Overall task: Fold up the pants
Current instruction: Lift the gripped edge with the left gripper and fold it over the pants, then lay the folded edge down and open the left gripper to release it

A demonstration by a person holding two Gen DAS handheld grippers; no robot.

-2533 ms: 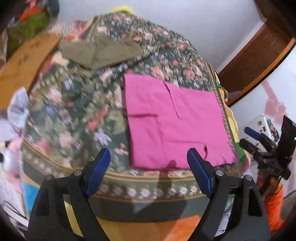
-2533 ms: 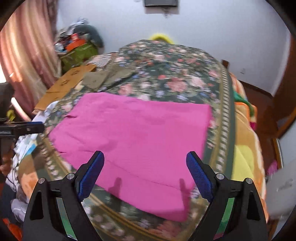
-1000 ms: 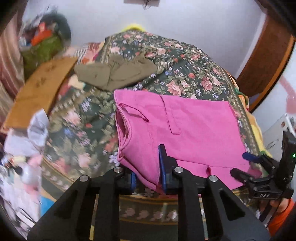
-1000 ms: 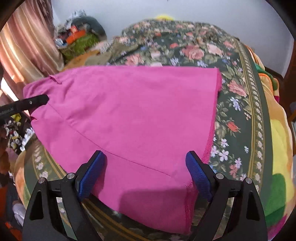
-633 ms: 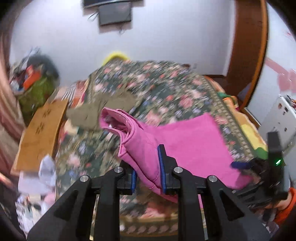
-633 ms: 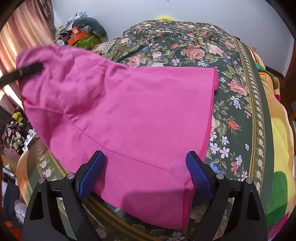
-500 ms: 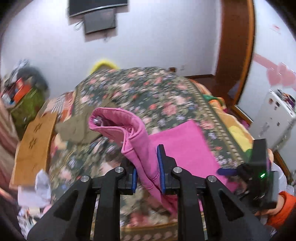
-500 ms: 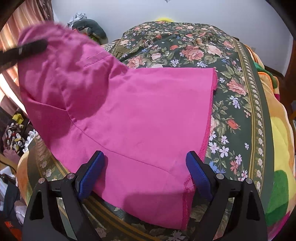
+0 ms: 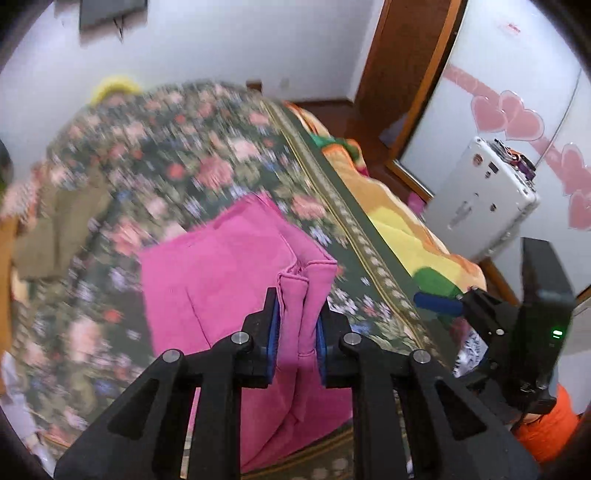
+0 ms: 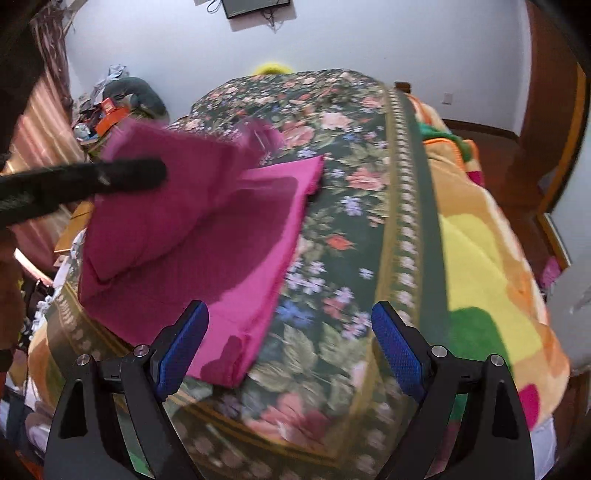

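Bedroom, white walls, a bed (image 10: 406, 155) under a dark floral bedspread (image 9: 207, 155) carrying everything. Your left gripper (image 9: 295, 332) has its jaws pressed nearly together, pinching a thick bunched fold of the pink pants (image 9: 207, 266); the fabric stands up between the blue pads (image 9: 274, 332) and hangs down below them toward the near edge of the bed. From there the pants spread flat over the bedspread, the lifted part draped over the lower layer, all on the near half of the bed. In the right wrist view the raised part of the pants (image 10: 229, 236) is darker, held up by the black finger (image 10: 85, 184) of your left gripper coming in from the left. Your right gripper (image 10: 290, 350) has its jaws spread wide, nothing between them, hovering over the near edge of the bed just right of the pants' hem corner; it also shows at the right of the left wrist view (image 9: 439, 304). Beyond the pants, an olive-brown garment (image 9: 55, 229) lies toward the far left side of the bed, blurred. An orange-yellow blanket (image 10: 480, 236) runs along the bed's right edge. Dark screen (image 10: 255, 7) on the far wall.
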